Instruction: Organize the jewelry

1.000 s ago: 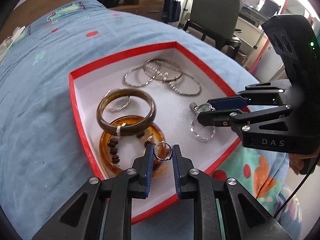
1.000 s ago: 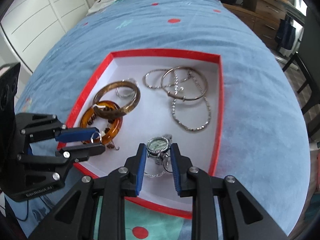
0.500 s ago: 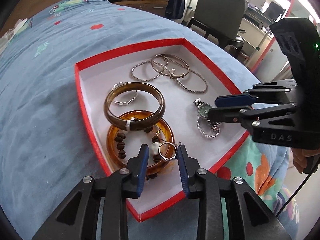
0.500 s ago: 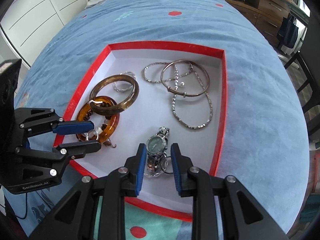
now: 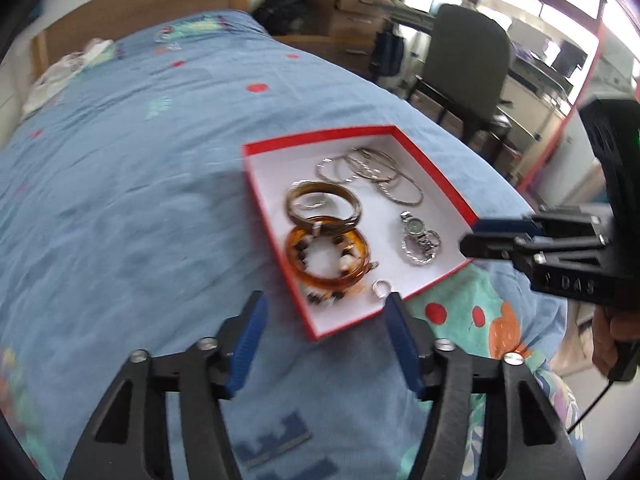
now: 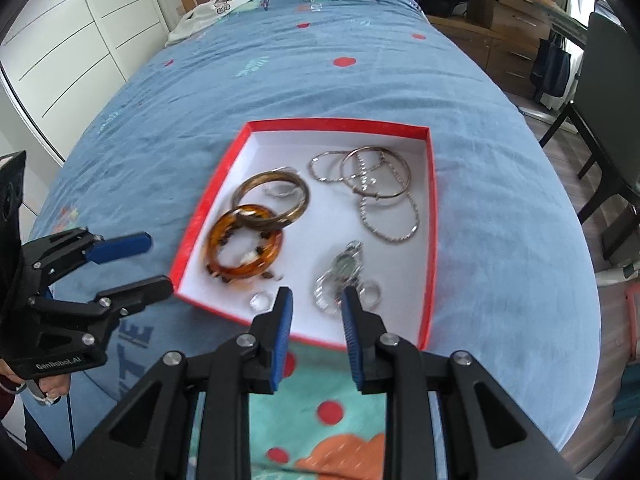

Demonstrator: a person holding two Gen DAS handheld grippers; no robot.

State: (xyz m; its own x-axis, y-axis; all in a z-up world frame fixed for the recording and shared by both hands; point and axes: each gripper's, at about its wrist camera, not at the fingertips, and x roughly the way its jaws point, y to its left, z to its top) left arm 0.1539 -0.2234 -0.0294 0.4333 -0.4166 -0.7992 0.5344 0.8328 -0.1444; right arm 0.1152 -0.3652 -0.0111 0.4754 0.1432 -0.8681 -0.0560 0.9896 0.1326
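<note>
1. The left claw (image 5: 322, 316) has its jaws opening, wide apart, and nothing is between them; it hangs over the bed just before the near edge of the red box (image 5: 430, 178).
2. The right claw (image 6: 316, 308) stands a little apart, with no thing pressed between its blue pads (image 6: 283, 320); it is above the near rim of the box, and the wristwatch (image 6: 346, 266) lies just beyond its tips.
3. A small silver ring (image 5: 381, 287) lies on the white floor of the box near the front edge, free of both claws.
4. Beside it is the amber bangle (image 5: 326, 254), with dark beads inside and under it; a brown bangle (image 5: 323, 204) leans on its far side.
5. Thin silver bracelets (image 6: 374, 184) lie crossed at the far right part of the box.
6. The box rests on a blue bedspread (image 6: 320, 80) with red dots.
7. A dark chair (image 5: 466, 56) stands beyond the bed.
</note>
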